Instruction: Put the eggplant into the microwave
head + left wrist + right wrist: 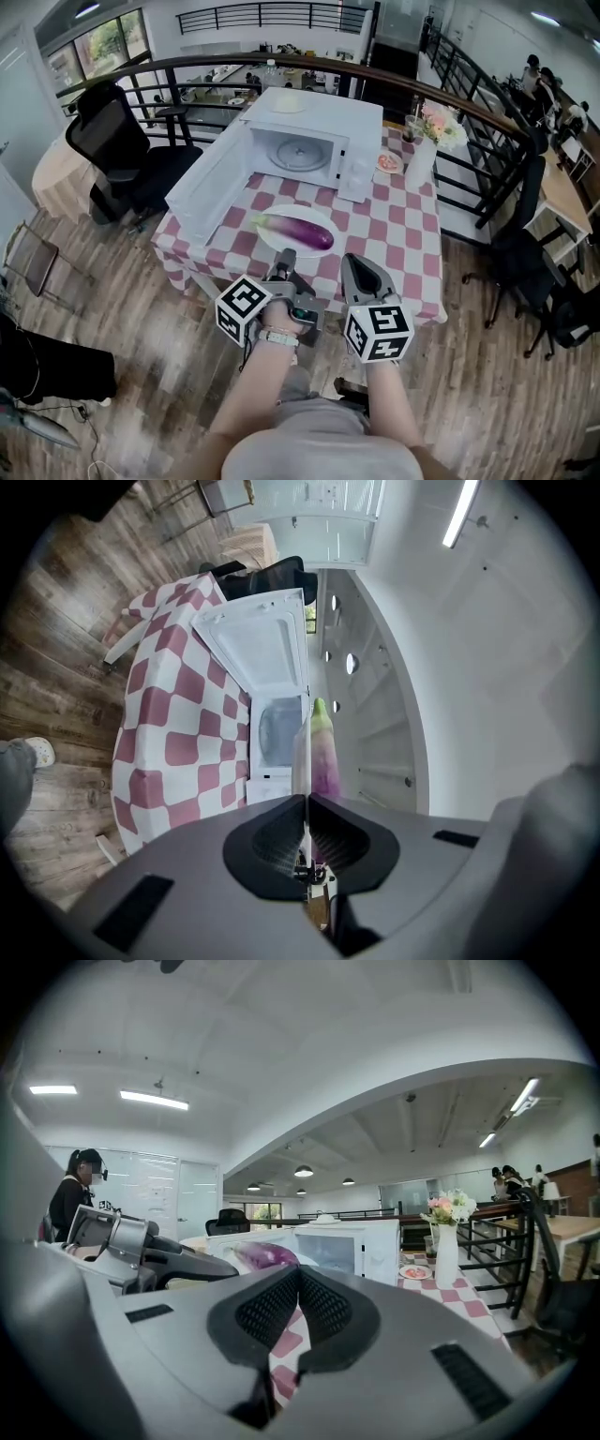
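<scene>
Checkered table is carrying white microwave, door hanging open. Just in front, white plate is holding eggplant. L gripper & R gripper are hovering at near table edge, both w/ jaws pressed together, pinching nothing.

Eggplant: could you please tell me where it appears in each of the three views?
Head view: the eggplant lies at centre, on the plate before the microwave.
Left gripper view: the eggplant stands on end at centre, right of the microwave.
Right gripper view: the eggplant shows left of centre, left of the microwave.
Shared landmark: the open white microwave.
</scene>
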`<state>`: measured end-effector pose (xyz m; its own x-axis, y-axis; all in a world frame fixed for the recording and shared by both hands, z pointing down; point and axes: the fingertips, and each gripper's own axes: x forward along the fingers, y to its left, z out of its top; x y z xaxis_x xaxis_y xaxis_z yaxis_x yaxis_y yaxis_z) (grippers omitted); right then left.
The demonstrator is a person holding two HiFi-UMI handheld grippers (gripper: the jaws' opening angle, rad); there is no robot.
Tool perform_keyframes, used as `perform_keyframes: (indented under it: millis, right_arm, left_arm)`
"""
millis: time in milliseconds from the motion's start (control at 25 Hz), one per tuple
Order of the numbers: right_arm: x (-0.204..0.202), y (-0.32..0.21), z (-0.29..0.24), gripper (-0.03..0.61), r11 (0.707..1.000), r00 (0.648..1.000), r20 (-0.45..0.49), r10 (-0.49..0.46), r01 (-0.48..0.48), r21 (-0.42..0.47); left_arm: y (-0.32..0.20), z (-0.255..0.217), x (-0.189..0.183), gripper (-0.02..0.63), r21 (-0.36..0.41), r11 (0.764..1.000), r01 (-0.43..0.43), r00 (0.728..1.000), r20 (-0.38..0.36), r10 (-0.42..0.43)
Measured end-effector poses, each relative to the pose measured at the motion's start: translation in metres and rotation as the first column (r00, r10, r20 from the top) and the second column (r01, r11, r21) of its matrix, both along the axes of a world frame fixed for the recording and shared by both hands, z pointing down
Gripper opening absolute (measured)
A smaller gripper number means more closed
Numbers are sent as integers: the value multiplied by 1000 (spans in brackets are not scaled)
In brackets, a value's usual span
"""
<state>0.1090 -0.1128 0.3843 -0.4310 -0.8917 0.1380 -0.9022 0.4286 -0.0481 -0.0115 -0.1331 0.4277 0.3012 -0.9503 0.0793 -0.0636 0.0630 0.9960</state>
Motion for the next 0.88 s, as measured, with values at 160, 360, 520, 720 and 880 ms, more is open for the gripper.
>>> perform_keyframes:
  millis: [160, 360, 520, 720, 880]
  right_arm:
    - [-9, -32, 3, 25, 1000, 1000, 11, 15, -15, -13]
    - [-25, -66, 15, 25, 999, 1000, 9, 30, -30, -32]
    - [-35, -96, 21, 25, 998, 999, 8, 53, -52, -43]
    - [-47, -129, 27, 25, 994, 996, -6, 89, -89, -58]
    - [-53, -144, 35, 25, 994, 996, -22, 84, -86, -74]
  left_arm:
    - [-33, 1, -8, 15, -7, 1000, -17, 1000, 9, 17]
    - [-70, 8, -19, 15, -17, 999, -41, 999, 11, 41]
    - [-99, 16, -27, 15, -29, 998, -64, 998, 11, 65]
    - [-134, 23, -38, 15, -33, 996, -84, 996, 26, 85]
    - [-154, 30, -42, 15, -42, 995, -95, 995, 4, 96]
